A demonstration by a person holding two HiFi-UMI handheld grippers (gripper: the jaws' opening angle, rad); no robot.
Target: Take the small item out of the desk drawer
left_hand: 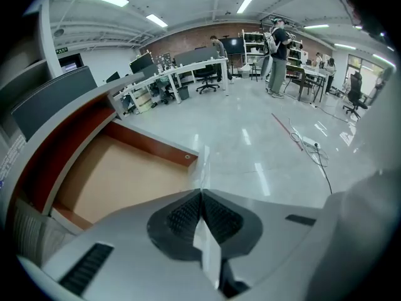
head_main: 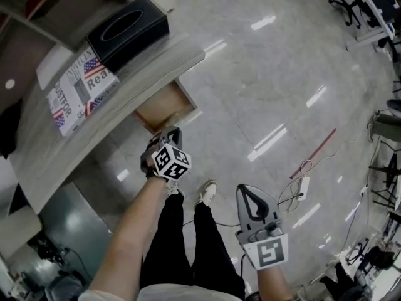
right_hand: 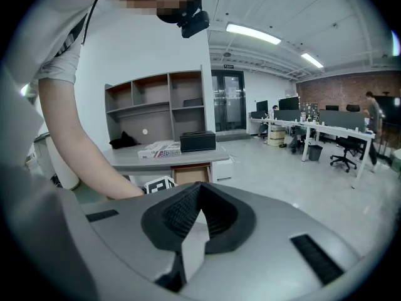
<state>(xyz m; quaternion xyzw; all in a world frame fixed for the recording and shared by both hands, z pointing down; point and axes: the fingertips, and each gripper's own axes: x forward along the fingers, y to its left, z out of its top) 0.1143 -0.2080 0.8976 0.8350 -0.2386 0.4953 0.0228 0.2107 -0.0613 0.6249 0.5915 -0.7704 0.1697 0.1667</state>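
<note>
Okay, glossy grey floor (head_main: 263, 93) fills most of the head view. Your desk (head_main: 150, 61) runs along the left, with a flag-printed box (head_main: 81, 89) and a black tissue box (head_main: 127, 31) on top. The desk drawer (left_hand: 119, 180) stands pulled out under its edge, tan bottom showing. Your left gripper (left_hand: 202, 193) is at the drawer's front corner, jaws clenched on the small item (left_hand: 203, 162), a thin see-through sliver poking past the tips. Your right gripper (right_hand: 199, 187) hangs well apart by your legs, jaws pressed together, nothing between.

Flag-printed box (head_main: 78, 93) on the desk (head_main: 164, 60) reads "Rea", cut off; its other print is unclear
</note>
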